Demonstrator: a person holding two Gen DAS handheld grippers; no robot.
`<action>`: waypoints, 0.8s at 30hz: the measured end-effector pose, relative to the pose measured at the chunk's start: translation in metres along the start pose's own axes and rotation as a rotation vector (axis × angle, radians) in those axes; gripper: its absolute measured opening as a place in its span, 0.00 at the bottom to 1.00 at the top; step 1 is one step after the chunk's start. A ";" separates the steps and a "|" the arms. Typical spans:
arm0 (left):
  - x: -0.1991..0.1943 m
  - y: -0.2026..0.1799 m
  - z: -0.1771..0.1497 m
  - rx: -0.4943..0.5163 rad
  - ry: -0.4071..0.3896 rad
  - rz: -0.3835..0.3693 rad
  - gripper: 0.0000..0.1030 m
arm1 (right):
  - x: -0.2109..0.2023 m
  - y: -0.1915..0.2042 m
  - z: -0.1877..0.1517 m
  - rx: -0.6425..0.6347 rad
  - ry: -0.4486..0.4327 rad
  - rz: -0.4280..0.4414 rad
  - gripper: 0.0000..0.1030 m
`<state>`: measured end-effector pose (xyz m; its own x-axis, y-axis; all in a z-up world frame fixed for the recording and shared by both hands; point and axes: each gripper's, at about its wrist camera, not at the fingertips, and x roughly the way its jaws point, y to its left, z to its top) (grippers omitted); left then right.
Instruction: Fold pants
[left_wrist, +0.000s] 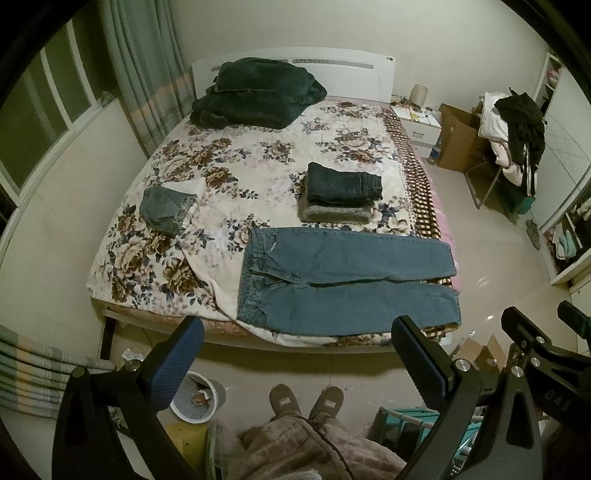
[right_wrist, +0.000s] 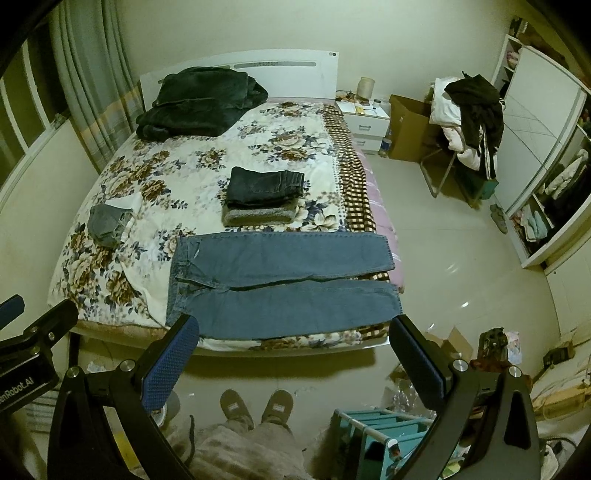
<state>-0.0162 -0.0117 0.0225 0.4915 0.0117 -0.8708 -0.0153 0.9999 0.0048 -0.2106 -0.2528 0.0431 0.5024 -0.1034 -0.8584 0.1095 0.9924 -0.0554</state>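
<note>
A bed (left_wrist: 122, 258) with a floral cover fills the middle of both views, its white headboard (left_wrist: 384, 70) at the top of the frame. Across the lower centre of the frame, at the near edge of the bed, the blue jeans (left_wrist: 347, 280) lie flat and spread out, waistband toward the left, both legs running to the right, the hems reaching the checked blanket (left_wrist: 417, 177) along the bed's right side. A dark green folded blanket (left_wrist: 255, 92) sits at the upper left of the bed by the headboard. Just above the jeans, in mid-frame, a folded dark pair of pants (left_wrist: 343, 184) rests on a folded grey garment (left_wrist: 336, 213). At left of centre lies a small crumpled grey denim piece (left_wrist: 164, 208). In the upper right a chair (left_wrist: 513, 125) is heaped with clothes.

The left gripper (left_wrist: 297, 343) hangs at the bottom of its view, above the floor and short of the bed, jaws spread wide, gripping nothing. The right gripper (right_wrist: 293, 341) is likewise spread wide and bare, near the jeans' lower edge but apart from them. Two slippers (left_wrist: 306, 400) show at bottom centre.
</note>
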 end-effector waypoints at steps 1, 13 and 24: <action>0.001 -0.001 -0.001 0.001 0.000 0.002 1.00 | 0.000 0.000 0.000 0.002 0.000 0.001 1.00; 0.001 0.001 -0.003 -0.002 -0.002 0.000 1.00 | -0.002 0.000 -0.005 -0.003 0.002 0.004 1.00; 0.003 -0.002 -0.007 -0.003 0.003 0.001 1.00 | -0.002 0.000 -0.005 -0.004 0.002 0.004 1.00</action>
<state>-0.0202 -0.0137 0.0163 0.4892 0.0126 -0.8721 -0.0186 0.9998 0.0040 -0.2161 -0.2522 0.0423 0.5008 -0.0991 -0.8599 0.1038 0.9931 -0.0540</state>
